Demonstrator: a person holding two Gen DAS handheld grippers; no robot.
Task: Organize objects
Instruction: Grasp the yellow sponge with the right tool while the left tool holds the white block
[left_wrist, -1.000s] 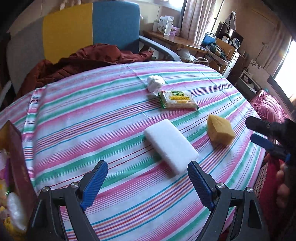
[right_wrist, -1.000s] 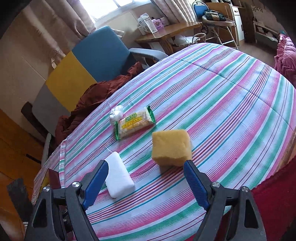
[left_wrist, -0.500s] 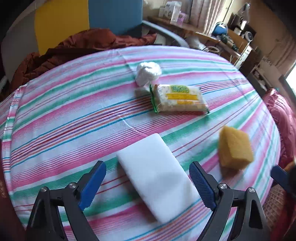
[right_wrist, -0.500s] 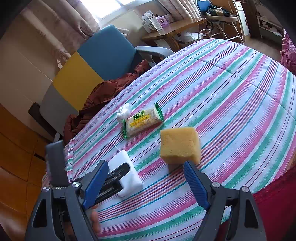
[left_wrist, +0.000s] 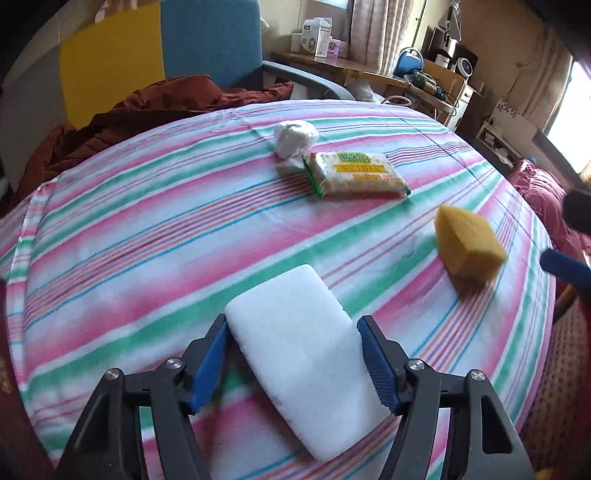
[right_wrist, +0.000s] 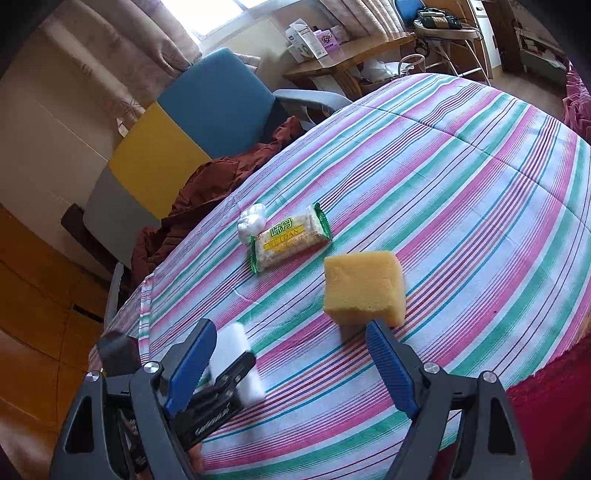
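A white foam block (left_wrist: 306, 347) lies on the striped tablecloth (left_wrist: 147, 236). My left gripper (left_wrist: 291, 362) is shut on the white block, its blue pads touching both long sides. The block also shows in the right wrist view (right_wrist: 236, 354), partly hidden behind the left gripper's black body. A yellow sponge (right_wrist: 364, 288) lies just ahead of my right gripper (right_wrist: 291, 365), which is open and empty above the cloth. The sponge also shows in the left wrist view (left_wrist: 467, 245). A snack packet (left_wrist: 354, 173) and a white wad (left_wrist: 295, 138) lie further back.
A blue, yellow and grey chair (right_wrist: 173, 129) with a rust-red garment (right_wrist: 207, 192) stands behind the table. A wooden desk with boxes (right_wrist: 332, 55) is at the back. The table edge drops off at the right over a red seat (left_wrist: 546, 199).
My left gripper moved forward and closed its jaws onto the white block. My right gripper stayed open and edged slightly closer to the yellow sponge.
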